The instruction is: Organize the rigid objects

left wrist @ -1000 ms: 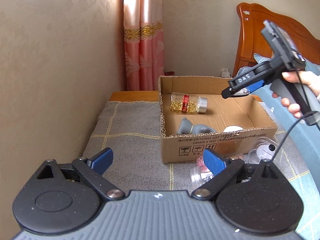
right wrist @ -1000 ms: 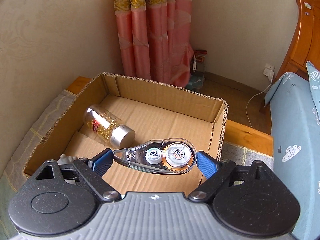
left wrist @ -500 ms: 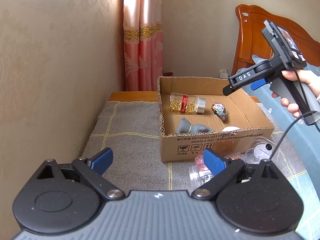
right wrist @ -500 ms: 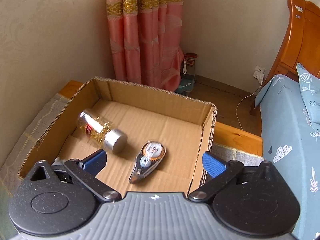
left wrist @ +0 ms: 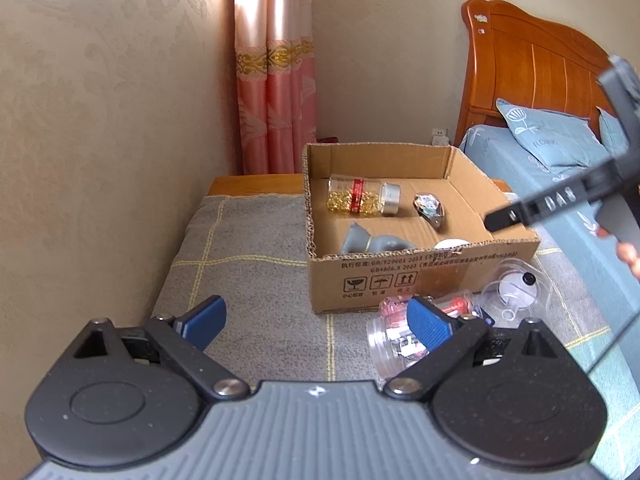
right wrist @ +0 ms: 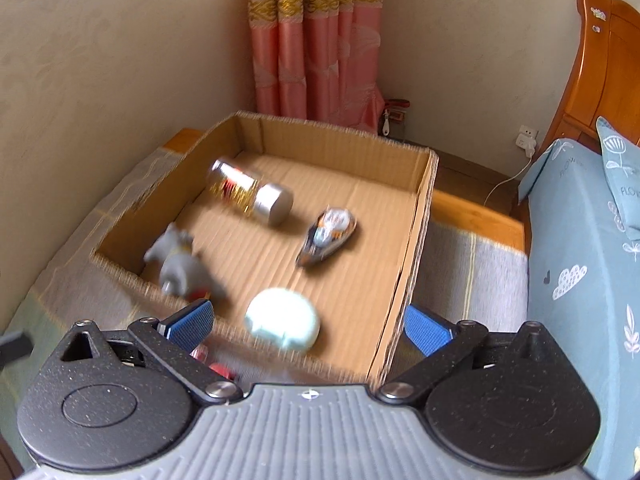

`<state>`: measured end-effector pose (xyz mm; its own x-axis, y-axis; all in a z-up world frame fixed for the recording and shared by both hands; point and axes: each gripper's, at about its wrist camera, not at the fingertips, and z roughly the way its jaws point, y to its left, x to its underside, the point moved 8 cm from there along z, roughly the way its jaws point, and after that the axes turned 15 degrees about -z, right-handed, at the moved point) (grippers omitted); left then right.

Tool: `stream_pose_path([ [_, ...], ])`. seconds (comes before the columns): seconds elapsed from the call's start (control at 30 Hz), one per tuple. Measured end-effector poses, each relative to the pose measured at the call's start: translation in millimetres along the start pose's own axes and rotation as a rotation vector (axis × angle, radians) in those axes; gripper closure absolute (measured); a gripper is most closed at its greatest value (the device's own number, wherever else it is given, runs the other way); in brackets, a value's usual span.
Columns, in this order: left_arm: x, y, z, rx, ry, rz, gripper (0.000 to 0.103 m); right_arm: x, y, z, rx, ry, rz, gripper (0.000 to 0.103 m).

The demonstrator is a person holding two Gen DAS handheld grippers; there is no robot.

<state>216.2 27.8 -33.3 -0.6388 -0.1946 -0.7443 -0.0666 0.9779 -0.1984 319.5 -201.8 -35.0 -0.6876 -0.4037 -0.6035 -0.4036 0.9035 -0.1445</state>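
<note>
a small bedroom: beige walls, pink curtain (right wrist: 320, 36) in the corner, a wooden headboard (left wrist: 532, 76) and blue bedding (right wrist: 580, 248) on the right, and a grey checked cloth (left wrist: 256, 256) over the bench that carries everything.

right gripper (right wrist: 308, 326) is up over the near edge of the box (right wrist: 420, 216), jaws spread wide, nothing between the blue pads (right wrist: 188, 325). picture's smeared with motion here. just past the pads, inside the box at its near edge, sits a pale round case (right wrist: 283, 325). left of it, in the near-left corner, the grey toy (right wrist: 180, 264). mid-floor, the tape dispenser (right wrist: 327, 236) lies on its side, apart from everything. beyond that, toward the far-left, the bottle (right wrist: 250, 196) of gold capsules lies down, silver cap pointing toward the middle.

left gripper (left wrist: 316, 320) hangs low over the cloth in front of the box, jaws also released and empty. right beside its right pad (left wrist: 430, 322), on the cloth, a clear jar (left wrist: 394, 340) with pink and red bits lies against the box's near wall area, and further right a clear tape holder (left wrist: 516, 290) with a black dot rests near the near-right corner. from this side the right tool's black finger (left wrist: 536, 210) shows above the box's right wall.
</note>
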Motion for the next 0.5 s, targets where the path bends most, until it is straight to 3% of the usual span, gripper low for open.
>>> stream_pose_path([
  [0.33,8.5,-7.2,4.4,0.014,0.028,0.022,0.006,62.3,29.3,-11.6,-0.044,-0.08,0.055,0.001],
  [0.5,11.9,-11.1,4.3,0.019,0.035,0.036,0.006,71.0,39.3,-10.7,-0.01,-0.069,-0.005,0.02],
])
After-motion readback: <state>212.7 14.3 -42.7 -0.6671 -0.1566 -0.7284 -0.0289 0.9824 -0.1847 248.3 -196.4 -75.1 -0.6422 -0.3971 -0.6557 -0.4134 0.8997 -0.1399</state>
